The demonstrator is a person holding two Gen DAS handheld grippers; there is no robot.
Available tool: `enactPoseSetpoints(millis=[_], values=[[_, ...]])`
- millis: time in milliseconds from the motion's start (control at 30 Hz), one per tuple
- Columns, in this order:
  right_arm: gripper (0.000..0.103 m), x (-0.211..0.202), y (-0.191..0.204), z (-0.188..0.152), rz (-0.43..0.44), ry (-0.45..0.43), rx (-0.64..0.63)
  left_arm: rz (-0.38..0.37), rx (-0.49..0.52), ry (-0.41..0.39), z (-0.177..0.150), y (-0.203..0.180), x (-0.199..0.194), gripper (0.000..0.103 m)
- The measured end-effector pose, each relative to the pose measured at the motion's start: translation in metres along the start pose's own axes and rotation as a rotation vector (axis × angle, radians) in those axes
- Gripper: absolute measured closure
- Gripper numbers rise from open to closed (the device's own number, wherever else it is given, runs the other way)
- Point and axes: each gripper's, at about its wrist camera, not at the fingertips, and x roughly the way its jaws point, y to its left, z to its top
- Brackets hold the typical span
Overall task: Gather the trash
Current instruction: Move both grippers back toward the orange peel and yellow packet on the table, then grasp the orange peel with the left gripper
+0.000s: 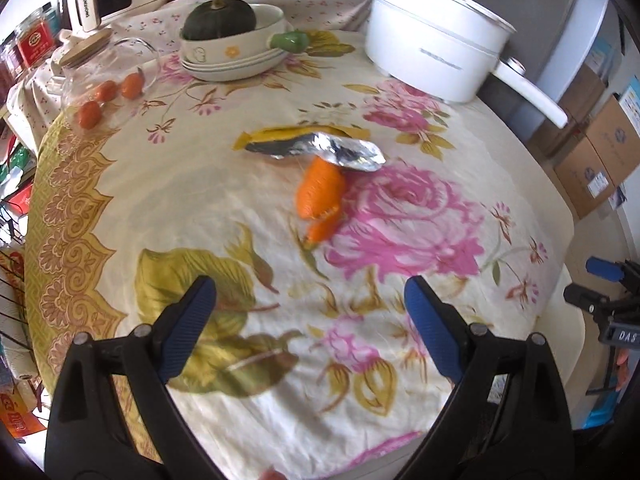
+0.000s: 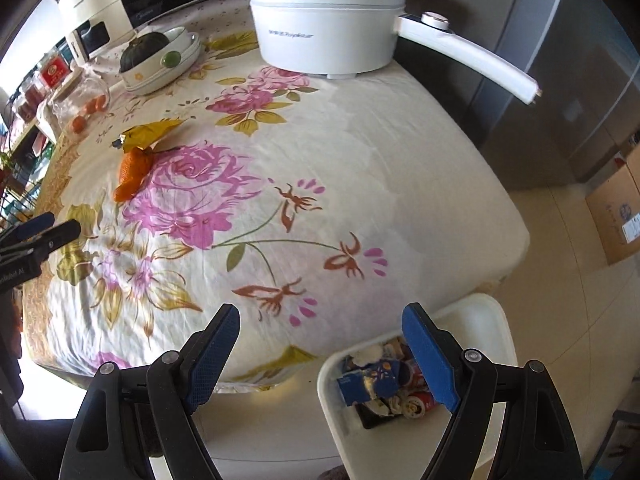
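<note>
Well ahead of left gripper (image 1: 310,294) jaws — orange peel (image 1: 320,192).

Left wrist view is motion-smeared: orange peel (image 1: 320,196) and foil wrapper (image 1: 320,148) edges are soft. The print on the wrapper is unreadable. White bin (image 2: 480,320) is partly behind the right gripper (image 2: 320,356) finger, its near end cut off; the trash inside is a jumble. White pot (image 2: 328,28) lid is cropped at the top edge.

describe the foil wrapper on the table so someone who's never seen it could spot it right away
Start at the big white electric pot at the table's far edge and come toward the middle of the floral tablecloth. The foil wrapper lies flat there, touching the orange peel. It alone is crinkled, shiny silver inside, yellow outside.
</note>
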Motion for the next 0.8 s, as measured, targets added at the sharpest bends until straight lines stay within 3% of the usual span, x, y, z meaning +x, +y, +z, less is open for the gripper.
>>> enactPoseSetpoints(millis=[200,500,667,700,800], values=[[0.018,0.022,0.003,0.013,0.008,0.030,0.032,-0.028,-0.032,-0.059,0.015,0.001,0.028,0.008],[0.018,0.044,-0.017,0.023,0.023,0.060,0.161,0.018,-0.010,-0.086,0.032,-0.008,0.074,0.029],[0.018,0.052,-0.019,0.022,0.003,0.076,0.163,-0.051,-0.012,-0.100,0.033,-0.003,0.081,0.050],[0.018,0.053,-0.019,0.022,-0.002,0.078,0.160,-0.069,-0.009,-0.096,0.033,-0.003,0.081,0.065],[0.018,0.053,-0.018,0.020,-0.015,0.080,0.152,-0.094,0.006,-0.071,0.032,-0.004,0.077,0.073]])
